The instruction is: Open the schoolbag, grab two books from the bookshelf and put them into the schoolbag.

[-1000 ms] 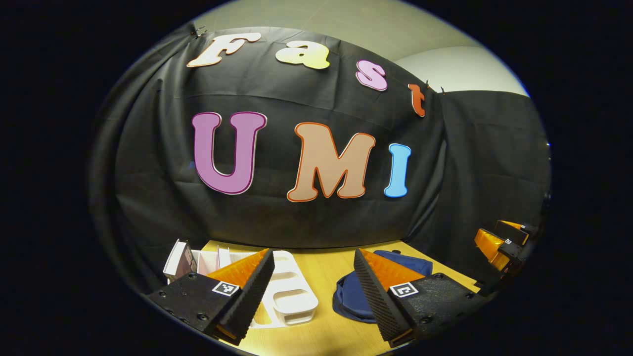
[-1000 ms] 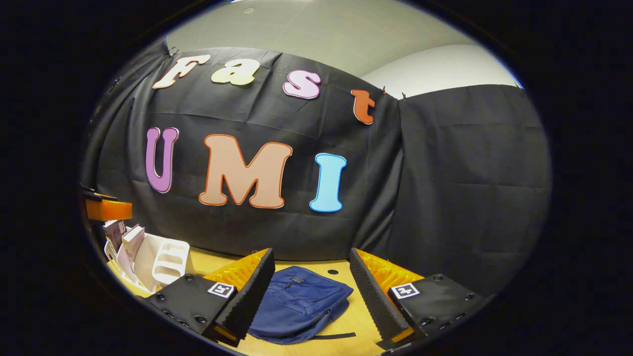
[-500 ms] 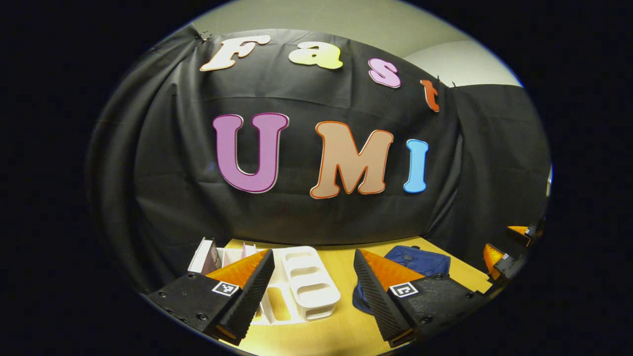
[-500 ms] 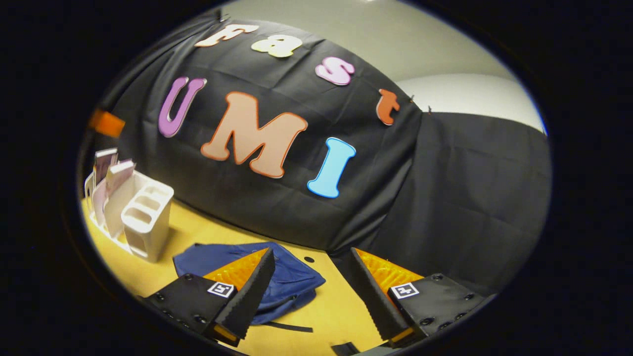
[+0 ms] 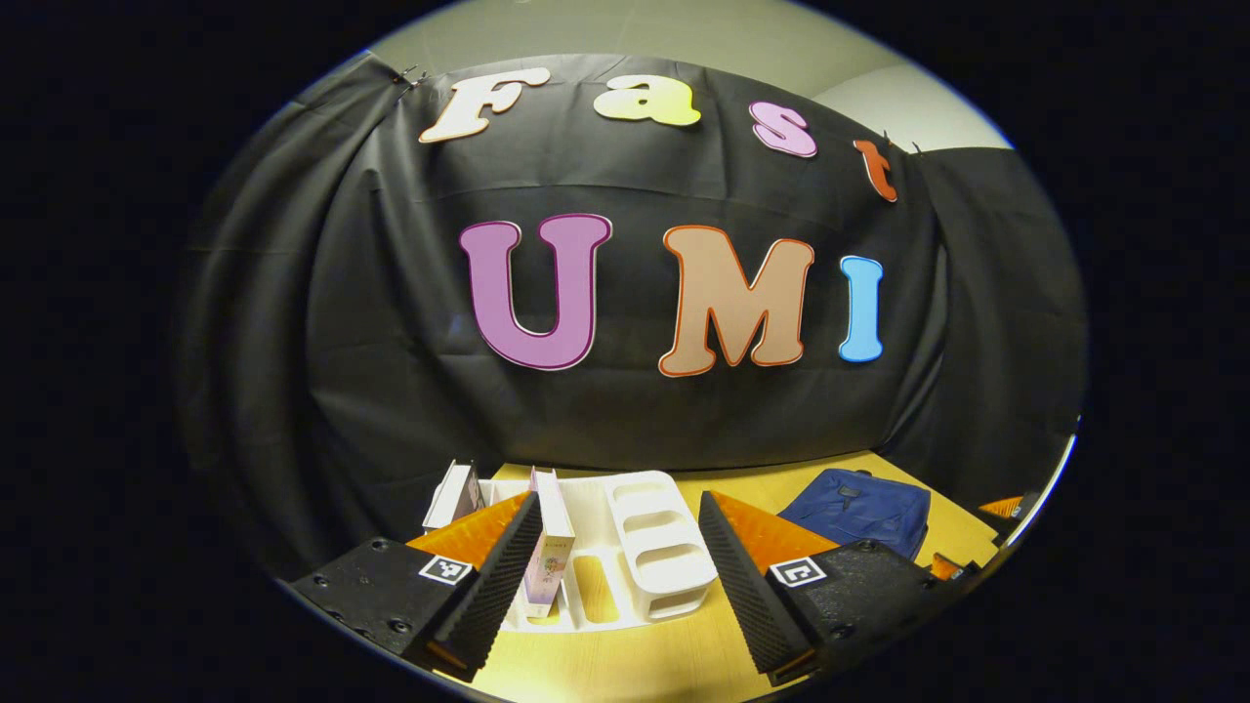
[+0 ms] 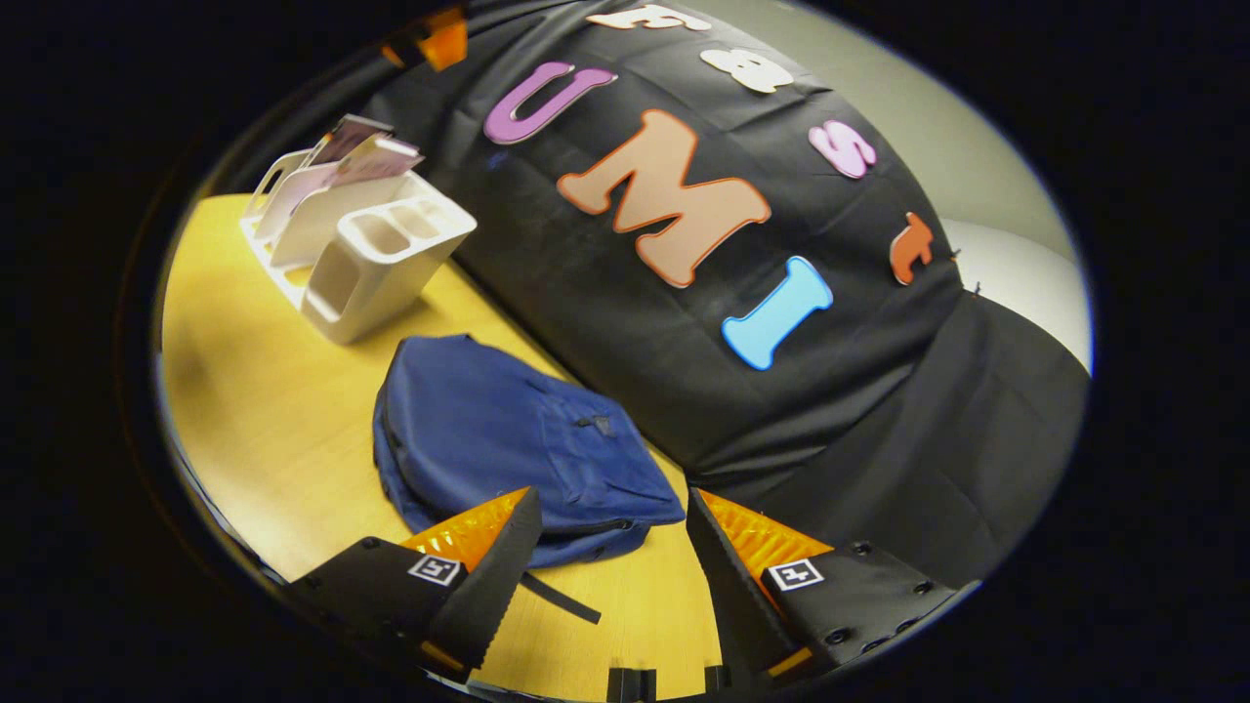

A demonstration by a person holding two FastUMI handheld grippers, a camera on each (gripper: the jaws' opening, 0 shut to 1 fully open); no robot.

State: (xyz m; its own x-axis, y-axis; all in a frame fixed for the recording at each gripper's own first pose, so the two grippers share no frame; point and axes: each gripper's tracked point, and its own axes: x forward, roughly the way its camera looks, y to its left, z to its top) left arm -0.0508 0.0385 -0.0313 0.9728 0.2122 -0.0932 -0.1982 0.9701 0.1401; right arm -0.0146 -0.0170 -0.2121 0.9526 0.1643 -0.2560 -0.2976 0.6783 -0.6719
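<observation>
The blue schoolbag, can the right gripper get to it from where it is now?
Probably yes. In the right gripper view the right gripper hangs open just past the near edge of the blue schoolbag, which lies flat on the table. Nothing lies between them, and the white bookshelf stands well off.

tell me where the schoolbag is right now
The blue schoolbag lies flat on the wooden table, just ahead of the right hand-held gripper, with the white bookshelf beyond it near the booth's wall.

Wooden table (image 6: pixel 264 391); bookshelf (image 6: pixel 366 239); schoolbag (image 6: pixel 508 449)
</observation>
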